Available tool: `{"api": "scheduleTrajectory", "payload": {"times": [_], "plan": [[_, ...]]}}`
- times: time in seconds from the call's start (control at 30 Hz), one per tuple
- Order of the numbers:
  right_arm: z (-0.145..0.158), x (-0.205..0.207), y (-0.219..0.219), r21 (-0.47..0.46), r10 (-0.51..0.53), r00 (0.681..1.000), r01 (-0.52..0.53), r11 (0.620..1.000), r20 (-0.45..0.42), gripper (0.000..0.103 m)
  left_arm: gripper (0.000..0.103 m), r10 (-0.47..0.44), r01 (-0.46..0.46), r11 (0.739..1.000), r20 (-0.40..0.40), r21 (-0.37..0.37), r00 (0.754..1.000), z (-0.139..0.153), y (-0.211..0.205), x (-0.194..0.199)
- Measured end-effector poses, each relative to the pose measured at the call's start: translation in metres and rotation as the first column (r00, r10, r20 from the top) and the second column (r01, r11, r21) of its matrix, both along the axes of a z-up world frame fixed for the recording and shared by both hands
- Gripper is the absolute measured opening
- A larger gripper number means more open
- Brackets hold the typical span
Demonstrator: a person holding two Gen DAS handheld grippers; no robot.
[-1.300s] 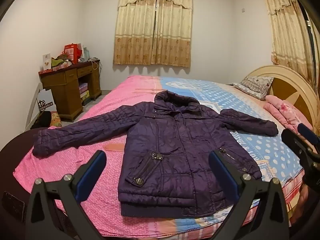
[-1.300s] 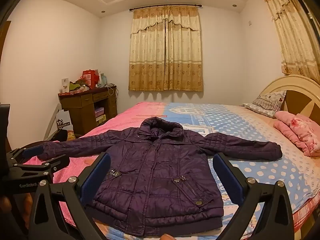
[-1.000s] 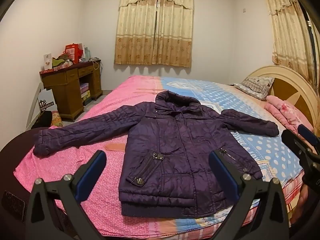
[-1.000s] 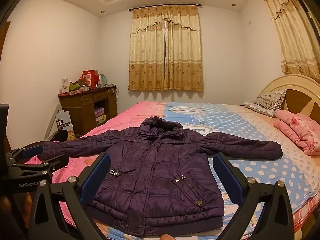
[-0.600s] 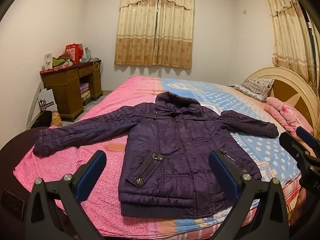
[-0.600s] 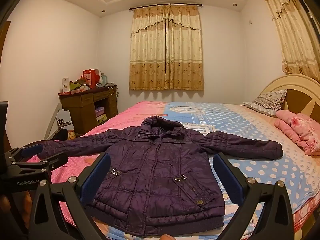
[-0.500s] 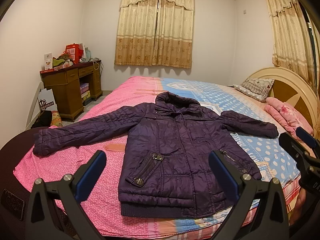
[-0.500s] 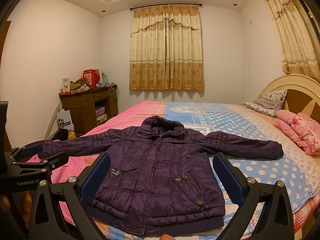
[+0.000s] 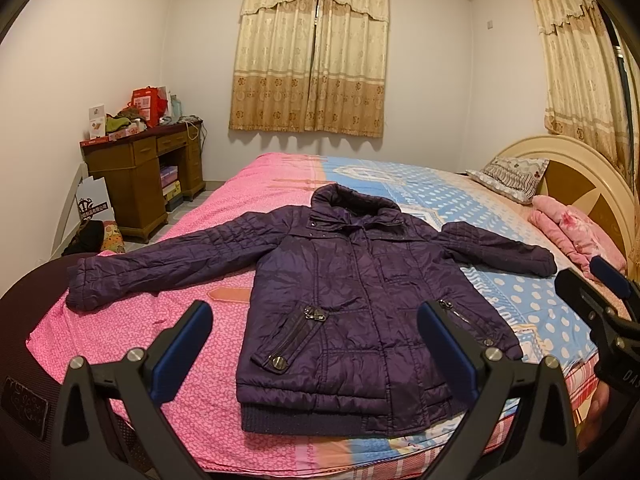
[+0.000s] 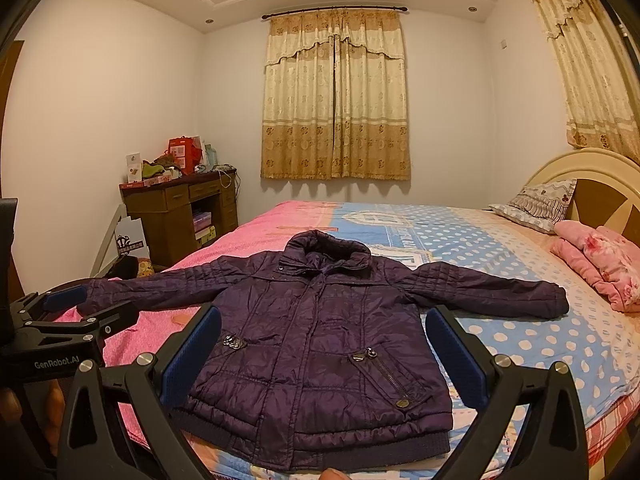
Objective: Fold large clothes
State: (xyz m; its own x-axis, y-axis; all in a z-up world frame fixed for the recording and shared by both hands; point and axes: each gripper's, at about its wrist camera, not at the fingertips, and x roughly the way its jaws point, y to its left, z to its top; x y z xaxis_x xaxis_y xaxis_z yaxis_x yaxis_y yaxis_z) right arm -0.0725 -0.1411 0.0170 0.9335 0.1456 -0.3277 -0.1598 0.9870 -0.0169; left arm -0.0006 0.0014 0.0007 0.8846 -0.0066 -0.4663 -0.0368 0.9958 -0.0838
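Observation:
A dark purple quilted jacket (image 9: 352,292) lies flat and face up on the bed (image 9: 256,192), both sleeves spread wide, hem toward me. It also shows in the right wrist view (image 10: 320,340). My left gripper (image 9: 314,320) is open and empty, held in the air short of the hem. My right gripper (image 10: 322,332) is open and empty too, just before the hem. The left gripper shows at the left edge of the right wrist view (image 10: 76,308). The right gripper shows at the right edge of the left wrist view (image 9: 600,292).
The bed has a pink and blue sheet. A folded pink blanket (image 9: 576,232) and a pillow (image 9: 512,172) lie by the headboard (image 9: 592,176) on the right. A wooden desk (image 9: 140,176) with clutter stands at the left wall. Curtains (image 9: 312,52) hang behind.
Both grippers drifted very slightly; the right gripper edged a little further into the left view. The jacket has not moved and both grippers stay open.

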Motion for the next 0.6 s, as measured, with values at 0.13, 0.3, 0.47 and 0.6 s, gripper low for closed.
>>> {"api": "scheduleTrajectory", "payload": {"times": [0.13, 0.3, 0.47, 0.6], "plan": [[0.0000, 0.0003, 0.0000, 0.001, 0.000, 1.000, 0.000, 1.000, 0.000, 0.102, 0.103, 0.001, -0.001, 1.000, 0.000, -0.003, 1.000, 0.0002, -0.0005, 0.0006], [-0.0001, -0.0010, 0.0019, -0.002, 0.001, 1.000, -0.001, 1.000, -0.002, 0.102, 0.103, -0.001, 0.001, 1.000, 0.000, -0.001, 1.000, 0.0007, -0.0006, 0.0003], [-0.0004, -0.0012, 0.0014, -0.002, 0.002, 1.000, -0.002, 1.000, -0.004, 0.102, 0.103, -0.001, 0.001, 1.000, -0.003, -0.002, 1.000, 0.0012, -0.0008, -0.0002], [-0.0008, -0.0017, 0.0010, 0.000, 0.005, 1.000, -0.005, 1.000, -0.007, 0.102, 0.103, 0.000, 0.000, 1.000, -0.002, -0.003, 1.000, 0.0007, -0.0007, -0.0004]]}}
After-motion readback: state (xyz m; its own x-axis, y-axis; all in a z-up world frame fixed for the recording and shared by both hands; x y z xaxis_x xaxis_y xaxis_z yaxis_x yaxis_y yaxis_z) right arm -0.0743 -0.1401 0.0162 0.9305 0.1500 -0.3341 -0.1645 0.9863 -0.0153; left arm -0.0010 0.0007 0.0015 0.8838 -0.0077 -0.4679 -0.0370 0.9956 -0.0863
